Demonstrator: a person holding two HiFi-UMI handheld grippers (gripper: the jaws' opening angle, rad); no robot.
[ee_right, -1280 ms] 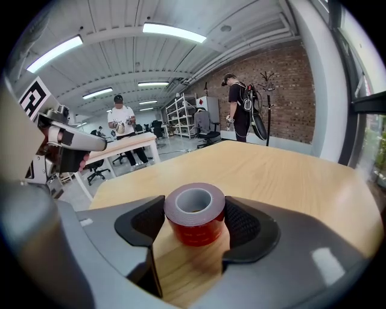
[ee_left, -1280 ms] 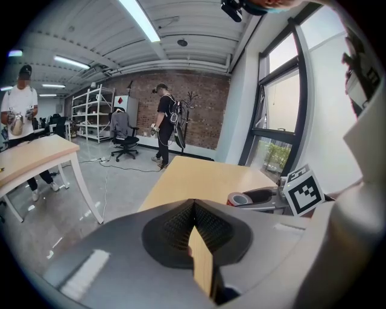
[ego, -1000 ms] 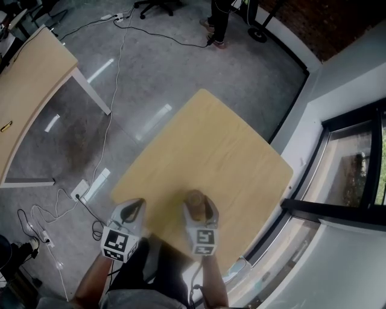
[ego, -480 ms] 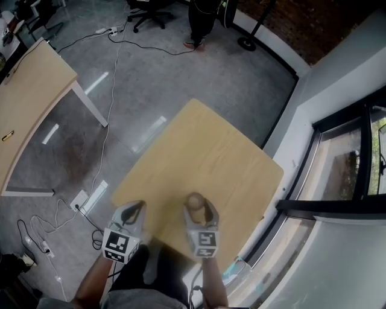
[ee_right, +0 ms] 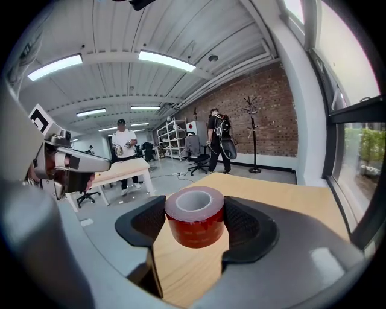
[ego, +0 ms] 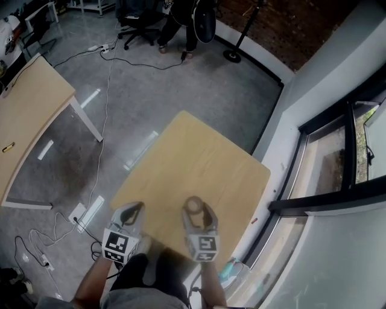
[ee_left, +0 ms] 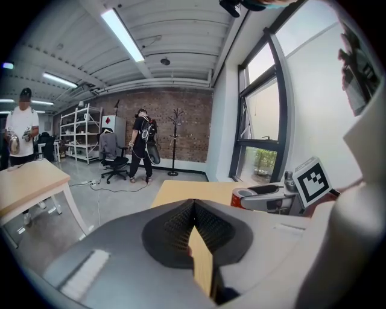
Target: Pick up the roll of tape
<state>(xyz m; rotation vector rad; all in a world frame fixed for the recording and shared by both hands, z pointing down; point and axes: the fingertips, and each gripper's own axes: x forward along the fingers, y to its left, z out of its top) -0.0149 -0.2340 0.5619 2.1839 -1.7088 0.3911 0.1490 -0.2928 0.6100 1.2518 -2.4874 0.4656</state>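
My right hand-held gripper [ee_right: 194,211] is clamped on the roll of tape [ee_right: 194,228]. Both dark ribbed pads [ee_right: 246,224] press against the sides of the red roll. The roll stands upright between them with its hollow core facing up. From the head view, that hand-held gripper sits over the near edge of the light wooden surface [ego: 208,158], towards my body. I cannot tell for certain whether the bottom of the roll is clear of the wood, though I see no contact shadow under it.

My left hand-held gripper [ee_left: 193,208] has its jaws together, the pads meeting in a tight line with nothing between them. It is level with the right one and well to its left, at the near left corner of the surface, touching nothing. Its own camera catches the right hand-held gripper off to the side with the red roll in it.

Around the surface is a grey floor [ego: 199,78] with cables [ego: 111,60] trailing across it. A second wooden desk [ego: 27,114] stands to the left. An office chair [ego: 131,15] and a person [ego: 188,24] are at the far end by a brick wall.
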